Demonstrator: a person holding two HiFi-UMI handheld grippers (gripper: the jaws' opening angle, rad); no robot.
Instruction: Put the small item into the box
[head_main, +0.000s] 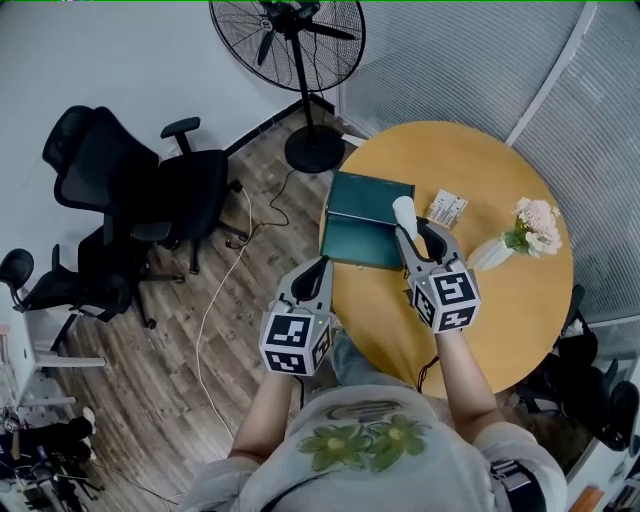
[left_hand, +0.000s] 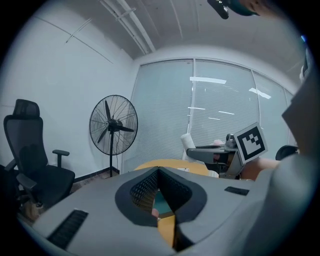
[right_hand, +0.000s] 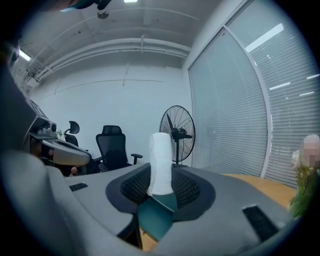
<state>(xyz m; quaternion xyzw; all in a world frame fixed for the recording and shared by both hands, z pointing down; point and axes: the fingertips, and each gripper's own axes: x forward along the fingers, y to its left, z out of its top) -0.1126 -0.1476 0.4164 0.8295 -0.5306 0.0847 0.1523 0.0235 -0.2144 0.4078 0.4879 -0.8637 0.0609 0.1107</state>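
Clamps the right tool (head_main: 418, 238) on the small item (head_main: 404, 212), a white roll standing upright between the pads, with the jaws kept partly apart by its width. Holds it over the right edge of the dark green box (head_main: 362, 222), close above but not yet inside. Keeps the left tool (head_main: 322, 264) pinched together at the tips with nothing between, at the near edge of the round wooden tabletop (head_main: 480, 170), just beside the box's near left corner. Finds the box flat on the left side of the tabletop, showing as two green panels; possibly open with the lid folded back, not confirmable from these views. Judges pick-up done and the carry nearly done. Leaves to do: lowering the item into the box, opening the right tool, drawing back. Notes on the same tabletop, apart from the box, a small printed card (head_main: 447, 208) and a white vase (head_main: 490, 254) of pink flowers. Beyond, on the wood floor, records a standing fan (head_main: 290, 40) and black office chairs (head_main: 130, 190).
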